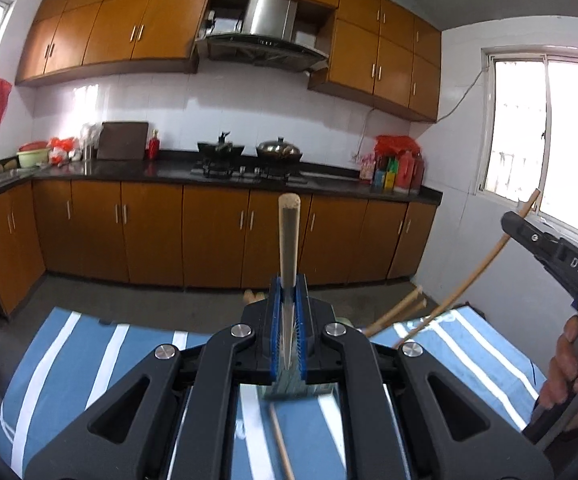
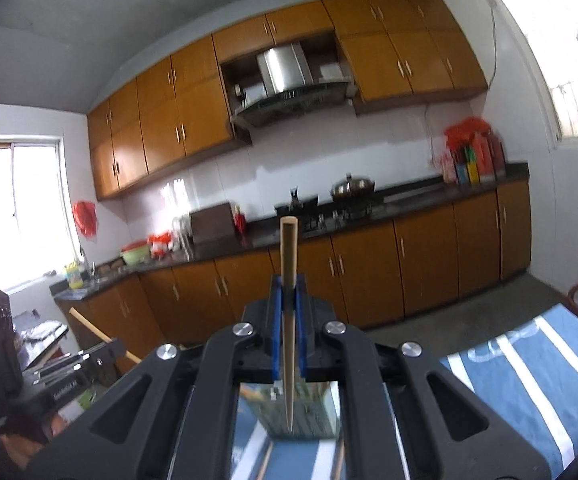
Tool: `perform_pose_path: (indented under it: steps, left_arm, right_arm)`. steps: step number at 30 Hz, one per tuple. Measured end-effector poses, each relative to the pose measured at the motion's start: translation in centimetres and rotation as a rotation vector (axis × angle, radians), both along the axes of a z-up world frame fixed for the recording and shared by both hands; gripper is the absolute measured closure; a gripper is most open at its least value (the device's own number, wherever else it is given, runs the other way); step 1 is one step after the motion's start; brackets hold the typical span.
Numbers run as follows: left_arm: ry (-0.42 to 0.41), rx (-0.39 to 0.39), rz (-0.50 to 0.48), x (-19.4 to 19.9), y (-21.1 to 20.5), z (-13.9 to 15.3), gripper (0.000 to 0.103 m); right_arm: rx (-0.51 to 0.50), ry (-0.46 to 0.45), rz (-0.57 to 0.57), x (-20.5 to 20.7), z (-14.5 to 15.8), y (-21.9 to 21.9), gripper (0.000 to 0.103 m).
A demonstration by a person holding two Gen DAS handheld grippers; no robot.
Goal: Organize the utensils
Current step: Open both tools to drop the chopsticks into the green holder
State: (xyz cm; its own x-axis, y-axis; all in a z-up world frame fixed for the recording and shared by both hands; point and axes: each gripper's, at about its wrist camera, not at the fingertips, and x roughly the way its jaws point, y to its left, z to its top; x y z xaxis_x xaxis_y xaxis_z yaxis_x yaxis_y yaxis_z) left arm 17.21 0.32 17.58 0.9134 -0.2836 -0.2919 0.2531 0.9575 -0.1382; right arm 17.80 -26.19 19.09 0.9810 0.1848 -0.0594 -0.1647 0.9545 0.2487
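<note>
Each tool – left tool (image 1: 289, 320) and right tool (image 2: 289, 320) – was clamped on one wooden chopstick (image 1: 289, 236) (image 2: 289, 264), held up above the blue striped worktop (image 1: 89, 352). Light, stiff and smooth, the sticks likely want a mid-shaft grip.

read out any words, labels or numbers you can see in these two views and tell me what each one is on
"DAS": white letters on the black body of the right gripper, seen in the left wrist view.
White lettering on the left gripper, in the right wrist view: too blurred to read.
Labels on the countertop bottles: too small to read.
</note>
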Motion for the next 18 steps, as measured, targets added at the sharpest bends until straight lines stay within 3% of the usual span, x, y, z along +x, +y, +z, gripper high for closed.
perform_pose_path:
  steps: [5, 12, 18]
  left_arm:
    - [-0.038, 0.000, 0.029, 2.5, -1.5, 0.6, 0.096]
    - [0.004, 0.003, 0.037, 5.8, -2.4, -2.3, 0.096]
    - [0.042, 0.010, 0.034, 7.3, -2.5, -4.3, 0.096]
  right_arm:
    - [-0.005, -0.031, -0.057, 3.5, -0.7, 0.9, 0.096]
    - [0.003, 0.059, -0.084, 9.1, -4.0, 1.1, 0.096]
    - [-0.017, 0.108, -0.073, 11.1, -5.9, 1.7, 0.095]
